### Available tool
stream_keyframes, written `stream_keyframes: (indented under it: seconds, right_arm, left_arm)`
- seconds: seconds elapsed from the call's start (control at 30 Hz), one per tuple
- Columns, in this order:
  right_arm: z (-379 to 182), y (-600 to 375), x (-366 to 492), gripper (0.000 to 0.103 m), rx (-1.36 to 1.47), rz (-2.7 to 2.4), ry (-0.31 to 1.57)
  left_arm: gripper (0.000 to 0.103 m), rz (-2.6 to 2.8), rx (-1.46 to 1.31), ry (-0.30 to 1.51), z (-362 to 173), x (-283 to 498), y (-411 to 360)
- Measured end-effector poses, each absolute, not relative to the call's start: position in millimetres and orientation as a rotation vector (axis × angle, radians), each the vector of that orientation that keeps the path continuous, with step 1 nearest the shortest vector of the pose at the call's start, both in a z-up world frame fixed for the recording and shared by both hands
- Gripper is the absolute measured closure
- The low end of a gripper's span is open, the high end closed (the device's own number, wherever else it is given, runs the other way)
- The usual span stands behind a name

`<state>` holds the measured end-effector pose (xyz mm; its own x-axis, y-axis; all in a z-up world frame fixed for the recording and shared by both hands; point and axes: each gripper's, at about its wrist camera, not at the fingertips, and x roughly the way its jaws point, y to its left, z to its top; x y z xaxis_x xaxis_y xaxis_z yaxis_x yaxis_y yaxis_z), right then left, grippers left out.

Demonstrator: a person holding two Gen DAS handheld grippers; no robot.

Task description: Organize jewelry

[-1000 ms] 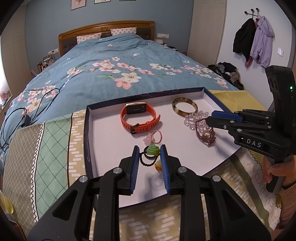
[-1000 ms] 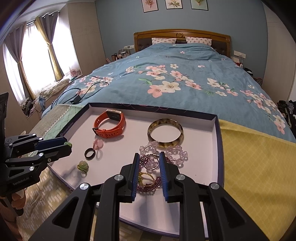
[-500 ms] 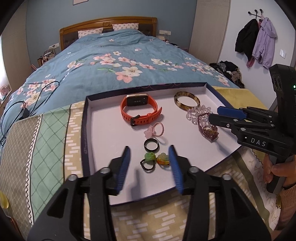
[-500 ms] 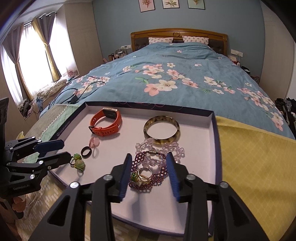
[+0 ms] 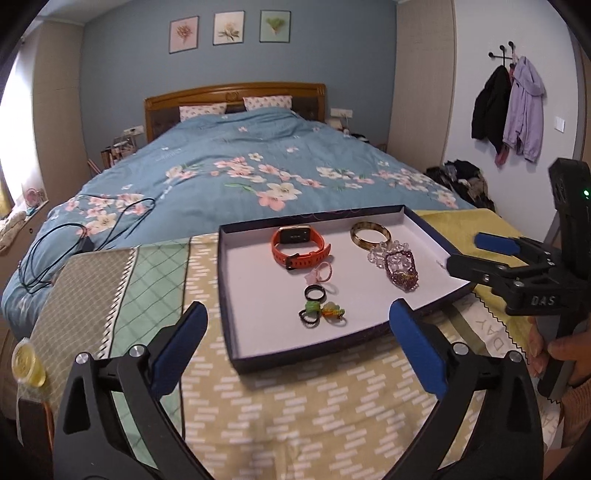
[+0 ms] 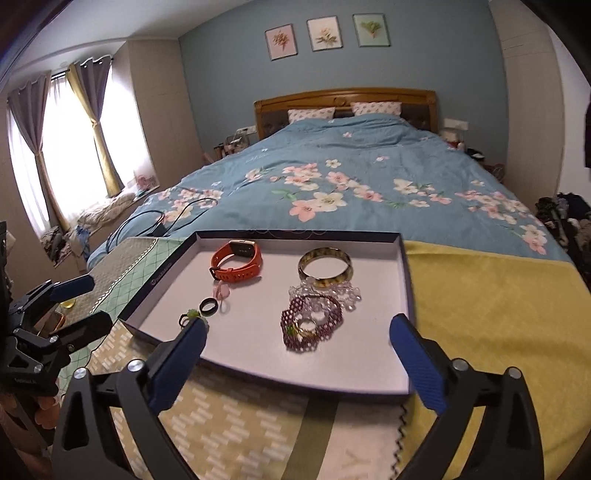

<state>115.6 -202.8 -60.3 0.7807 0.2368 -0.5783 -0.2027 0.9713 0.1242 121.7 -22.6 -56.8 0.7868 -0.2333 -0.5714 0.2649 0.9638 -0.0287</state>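
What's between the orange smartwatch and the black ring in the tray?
A pink ring lies between the orange smartwatch and the black ring, clearest in the left wrist view.

Bed with blue floral duvet (image 5: 236, 173) fills frame centre, wooden headboard (image 5: 236, 98) behind, two patterned pillows (image 6: 312, 114) against it. Three framed botanical prints (image 6: 325, 34) on blue wall, upper centre. Black cable (image 5: 74, 236) looped on duvet, left of centre. Patchwork cloth (image 5: 155, 280) covers near end of bed; yellow blanket (image 6: 491, 310) at right. Dark and lilac jackets (image 5: 509, 107) on wall hooks, upper right. Curtained window (image 6: 70, 140) at left. Clothes heap (image 5: 461, 181) on floor, right.
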Motion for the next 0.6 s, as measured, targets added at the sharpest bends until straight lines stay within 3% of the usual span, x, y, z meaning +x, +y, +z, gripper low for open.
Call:
stream_keyframes:
  seconds: [0.6]
  right_arm:
    - [-29,-178,22,0.007,-0.018,0.143,0.33]
  left_arm:
    - [0.006,-0.135,0.013,0.365,-20,34,-6]
